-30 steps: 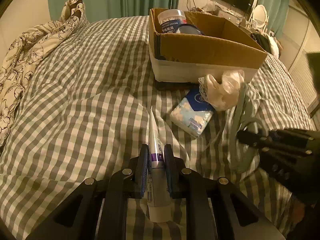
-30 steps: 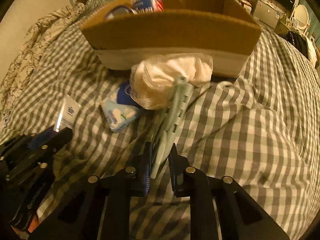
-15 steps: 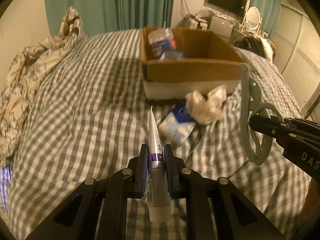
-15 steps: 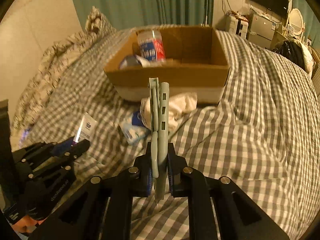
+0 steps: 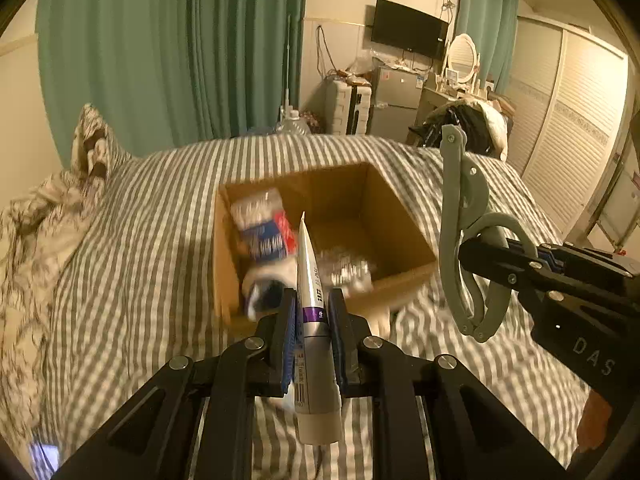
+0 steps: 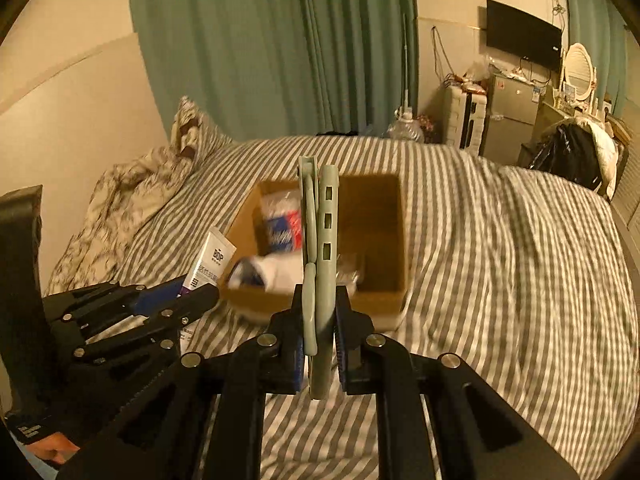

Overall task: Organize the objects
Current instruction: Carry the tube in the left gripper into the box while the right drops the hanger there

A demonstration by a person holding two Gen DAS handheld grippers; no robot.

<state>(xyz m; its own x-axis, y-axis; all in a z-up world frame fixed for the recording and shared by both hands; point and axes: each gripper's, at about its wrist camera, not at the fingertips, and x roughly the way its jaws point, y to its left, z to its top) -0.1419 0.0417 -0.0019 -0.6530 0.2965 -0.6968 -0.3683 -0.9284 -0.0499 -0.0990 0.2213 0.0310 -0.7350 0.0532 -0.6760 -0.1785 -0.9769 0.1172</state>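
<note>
My left gripper (image 5: 313, 307) is shut on a silver and purple tube (image 5: 310, 280), cap end toward the camera, held up in the air before the open cardboard box (image 5: 404, 224). My right gripper (image 6: 319, 312) is shut on a grey-green folding plastic hanger (image 6: 322, 236), held upright in front of the same box (image 6: 384, 236). In the left wrist view the hanger (image 5: 460, 232) shows at the right in the right gripper (image 5: 476, 248). The right wrist view shows the tube (image 6: 212, 260) in the left gripper (image 6: 188, 296) at the left. Inside the box lie a blue and red packet (image 5: 264, 232) and other blurred items.
The box sits on a bed with a grey checked cover (image 5: 140, 248). A crumpled patterned quilt (image 5: 36, 232) lies along the left side. Green curtains (image 5: 172, 48), a wall television (image 5: 408, 28), a small fridge and a dark chair stand beyond the bed.
Both grippers have risen off the bed with the tube and the hanger. The view now looks down into the box. The tissue pack and white cloth by the box front have dropped out of sight.
</note>
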